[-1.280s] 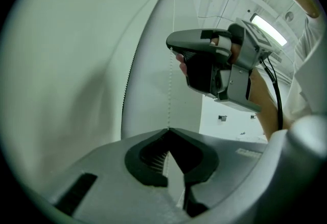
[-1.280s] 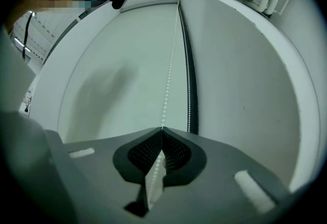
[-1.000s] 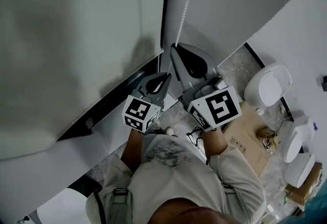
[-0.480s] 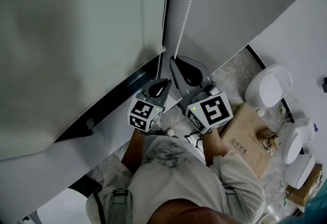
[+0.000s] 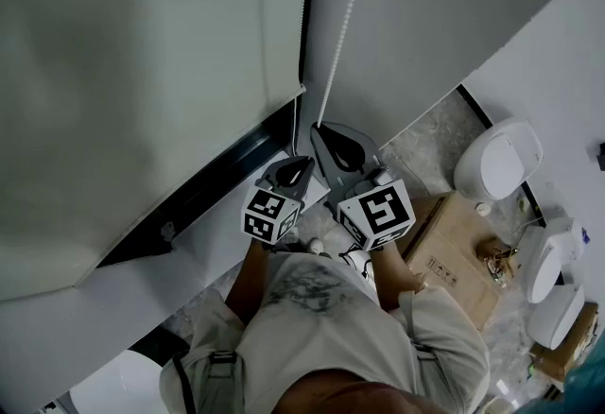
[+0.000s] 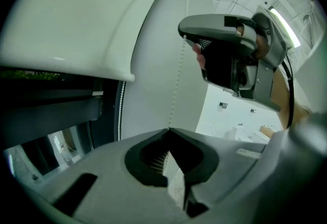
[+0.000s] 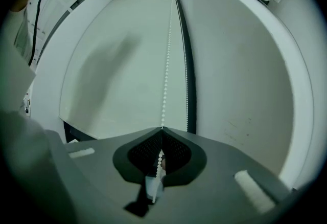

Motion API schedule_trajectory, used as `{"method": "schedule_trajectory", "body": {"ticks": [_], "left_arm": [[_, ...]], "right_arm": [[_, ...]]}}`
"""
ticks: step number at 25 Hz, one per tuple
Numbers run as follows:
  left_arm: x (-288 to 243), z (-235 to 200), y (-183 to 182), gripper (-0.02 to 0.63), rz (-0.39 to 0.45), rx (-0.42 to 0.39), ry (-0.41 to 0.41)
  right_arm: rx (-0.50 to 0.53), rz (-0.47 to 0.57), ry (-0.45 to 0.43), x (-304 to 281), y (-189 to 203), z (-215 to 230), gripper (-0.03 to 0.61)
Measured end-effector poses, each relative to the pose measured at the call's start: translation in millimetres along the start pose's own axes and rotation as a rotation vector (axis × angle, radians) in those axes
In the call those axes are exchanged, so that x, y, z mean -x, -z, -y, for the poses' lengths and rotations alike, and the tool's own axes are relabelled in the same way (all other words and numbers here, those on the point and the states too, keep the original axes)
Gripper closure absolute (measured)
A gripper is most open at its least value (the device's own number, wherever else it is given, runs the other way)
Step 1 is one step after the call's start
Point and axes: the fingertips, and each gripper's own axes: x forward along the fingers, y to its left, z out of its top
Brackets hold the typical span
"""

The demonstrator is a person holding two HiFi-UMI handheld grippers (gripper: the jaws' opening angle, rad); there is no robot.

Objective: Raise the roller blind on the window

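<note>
The pale roller blind (image 5: 142, 72) covers most of the window, and its bottom bar (image 6: 76, 67) hangs above the dark gap at the sill. A white bead chain (image 5: 342, 34) runs down beside the blind's right edge into my right gripper (image 5: 323, 130). That gripper is shut on the chain, whose beads show between the jaws (image 7: 162, 128). My left gripper (image 5: 304, 160) sits just below and left of it, also shut. A strand of the chain (image 6: 176, 87) meets its tips (image 6: 168, 129). Both grippers are close together in front of the person's chest.
The dark window frame (image 5: 217, 181) slants below the blind. A second strand of chain (image 6: 120, 110) hangs by the frame. On the floor at right stand white toilets (image 5: 496, 157) and a cardboard box (image 5: 454, 251). A plain wall (image 5: 444, 6) is right of the chain.
Both grippers have moved down together, toward the person, still shut. More of the bead chain shows above the right gripper.
</note>
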Motion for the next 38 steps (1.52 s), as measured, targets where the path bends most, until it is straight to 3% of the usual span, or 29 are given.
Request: {"method": "schedule_trajectory", "body": {"ticks": [14, 25, 33, 38], "left_arm": [[-13.6, -7.5, 41.2, 0.604, -0.077, 0.020, -0.023], [-10.2, -4.4, 58.3, 0.603, -0.076, -0.030, -0.046], [26.9, 4.3, 12.9, 0.578, 0.030, -0.068, -0.022], [52.7, 12.7, -42.8, 0.566, 0.123, -0.111, -0.020]], "right_arm": [[0.016, -0.064, 0.015, 3.6, 43.2, -5.0, 0.567], [0.050, -0.095, 0.014, 8.6, 61.8, -11.0, 0.566], [0.049, -0.088, 0.011, 9.4, 61.4, -15.2, 0.566], [0.044, -0.085, 0.009, 11.2, 61.4, -12.6, 0.566]]}}
